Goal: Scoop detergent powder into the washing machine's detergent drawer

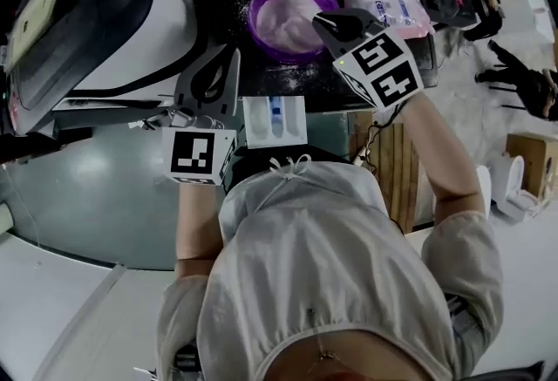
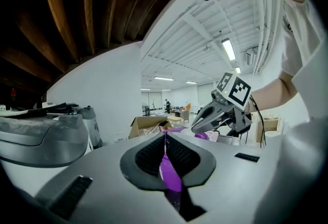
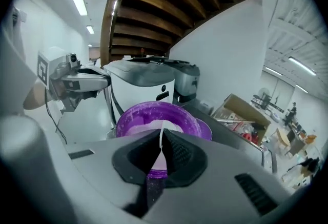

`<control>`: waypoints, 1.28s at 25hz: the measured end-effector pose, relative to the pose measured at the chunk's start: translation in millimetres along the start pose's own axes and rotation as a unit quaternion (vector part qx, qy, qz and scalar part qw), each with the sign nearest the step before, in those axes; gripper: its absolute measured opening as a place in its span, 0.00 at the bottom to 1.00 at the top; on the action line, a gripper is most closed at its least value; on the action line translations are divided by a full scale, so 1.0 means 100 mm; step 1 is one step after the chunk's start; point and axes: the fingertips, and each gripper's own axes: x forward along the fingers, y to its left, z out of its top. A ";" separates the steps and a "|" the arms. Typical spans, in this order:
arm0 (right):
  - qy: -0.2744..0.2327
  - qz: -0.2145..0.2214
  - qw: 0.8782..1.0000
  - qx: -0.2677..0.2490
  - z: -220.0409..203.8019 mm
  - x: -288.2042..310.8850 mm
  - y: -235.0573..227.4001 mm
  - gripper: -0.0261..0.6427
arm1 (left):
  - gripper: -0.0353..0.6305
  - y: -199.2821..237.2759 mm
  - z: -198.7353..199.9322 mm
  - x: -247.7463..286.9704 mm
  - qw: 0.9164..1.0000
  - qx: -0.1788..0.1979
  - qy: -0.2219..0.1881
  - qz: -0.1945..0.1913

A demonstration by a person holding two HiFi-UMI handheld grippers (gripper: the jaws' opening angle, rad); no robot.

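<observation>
One bowl (image 1: 255, 17), right tool (image 1: 321, 19) above, pouch (image 1: 384, 0) beside

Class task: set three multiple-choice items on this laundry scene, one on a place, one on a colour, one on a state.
1. The right gripper is: A in the drawer; B above the bowl; C on the floor.
2. The bowl is: A green; B red; C purple.
3. The detergent drawer is: A pulled open; B shut; C missing.
Answers: B, the head view shows it over the powder; C, its rim is purple; A, its compartments show from above.
</observation>
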 end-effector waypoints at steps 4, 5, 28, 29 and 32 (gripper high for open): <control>0.067 0.045 0.996 -0.041 -0.05 0.14 0.09 0.05 | 0.09 -0.02 -0.05 -0.02 1.000 0.007 0.004 0.012; 0.086 0.056 0.993 -0.053 -0.07 0.17 0.12 0.05 | 0.09 -0.03 -0.05 -0.03 1.000 0.011 0.004 0.014; 0.187 0.186 0.963 0.047 -0.16 0.26 0.38 0.05 | 0.09 0.09 -0.11 -0.31 0.999 0.026 0.009 0.046; 0.184 0.191 0.962 0.064 -0.15 0.25 0.37 0.06 | 0.09 0.09 -0.11 -0.31 0.999 0.026 0.009 0.045; 0.170 0.204 0.957 0.121 -0.13 0.22 0.33 0.05 | 0.09 0.10 -0.11 -0.31 0.999 0.028 0.009 0.044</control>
